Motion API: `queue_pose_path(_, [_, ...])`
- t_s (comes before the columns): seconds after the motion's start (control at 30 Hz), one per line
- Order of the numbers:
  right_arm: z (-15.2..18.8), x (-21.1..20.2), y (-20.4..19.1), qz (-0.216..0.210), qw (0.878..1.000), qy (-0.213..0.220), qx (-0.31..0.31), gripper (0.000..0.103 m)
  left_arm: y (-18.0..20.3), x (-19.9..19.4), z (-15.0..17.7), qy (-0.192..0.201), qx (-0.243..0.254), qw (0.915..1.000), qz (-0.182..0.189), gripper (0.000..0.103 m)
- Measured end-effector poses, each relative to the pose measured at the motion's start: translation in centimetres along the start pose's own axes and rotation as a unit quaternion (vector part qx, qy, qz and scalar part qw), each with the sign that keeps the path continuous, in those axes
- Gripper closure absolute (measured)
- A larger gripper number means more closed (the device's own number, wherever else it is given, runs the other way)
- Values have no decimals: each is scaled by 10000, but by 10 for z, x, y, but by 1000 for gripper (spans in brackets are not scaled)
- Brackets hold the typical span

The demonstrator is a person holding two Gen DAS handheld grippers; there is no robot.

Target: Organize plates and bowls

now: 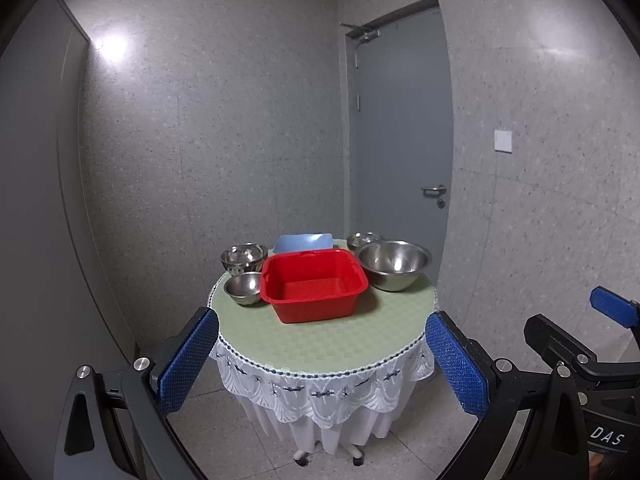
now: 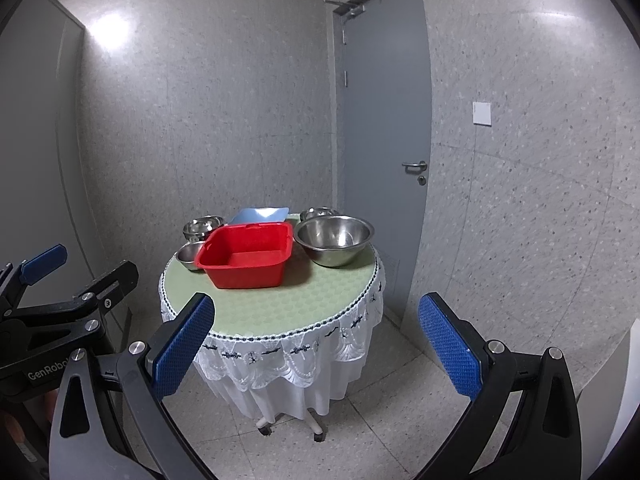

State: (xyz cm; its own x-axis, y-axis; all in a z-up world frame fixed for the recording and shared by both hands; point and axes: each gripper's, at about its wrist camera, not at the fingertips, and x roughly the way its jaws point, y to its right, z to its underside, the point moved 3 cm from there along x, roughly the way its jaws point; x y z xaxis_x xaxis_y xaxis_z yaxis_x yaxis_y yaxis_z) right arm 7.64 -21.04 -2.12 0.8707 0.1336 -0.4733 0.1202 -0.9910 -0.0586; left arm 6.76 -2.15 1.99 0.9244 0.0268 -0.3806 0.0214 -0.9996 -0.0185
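A red square basin point(image 1: 314, 283) point(image 2: 245, 255) stands empty in the middle of a round table point(image 1: 320, 336) point(image 2: 280, 304). A light blue plate point(image 1: 304, 243) point(image 2: 259, 215) lies behind it. A large steel bowl point(image 1: 394, 264) point(image 2: 334, 239) is to its right, with a small steel bowl point(image 1: 363, 240) point(image 2: 318, 213) behind. Two steel bowls sit to its left, one at the back point(image 1: 244, 257) point(image 2: 202, 227) and one nearer point(image 1: 244, 288) point(image 2: 189, 255). My left gripper point(image 1: 322, 360) and right gripper point(image 2: 316, 344) are open and empty, short of the table.
The table has a green cloth with a white lace skirt and stands on a wheeled base point(image 2: 316, 426). A grey door point(image 1: 400, 140) is behind it on the right. Each gripper shows in the other's view: the right point(image 1: 592, 344), the left point(image 2: 60, 292).
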Motion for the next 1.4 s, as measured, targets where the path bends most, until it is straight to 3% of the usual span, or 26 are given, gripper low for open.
queue_pose_path(0.37, [-19, 65, -10, 56, 9998, -187, 64, 0, -19, 76, -32, -225, -21, 9997, 88, 1])
queue_pose_path(0.63, [-44, 126, -22, 283, 9991, -265, 169, 0, -51, 175, -68, -392, 39, 9980, 490, 1])
queue_pose_path(0.9, [-62, 189, -19, 403, 9969, -556, 382, 0, -87, 267, -103, -662, 22, 9961, 580, 1])
queue_pose_path(1.13, [-74, 257, 18, 770, 9921, -877, 456, 0, -44, 361, -140, -1024, 321, 9913, 762, 1])
queue_pose_path(1.4, [-78, 369, 92, 905, 9824, -1490, 677, 0, 42, 521, -167, -1862, 1109, 9721, 900, 1])
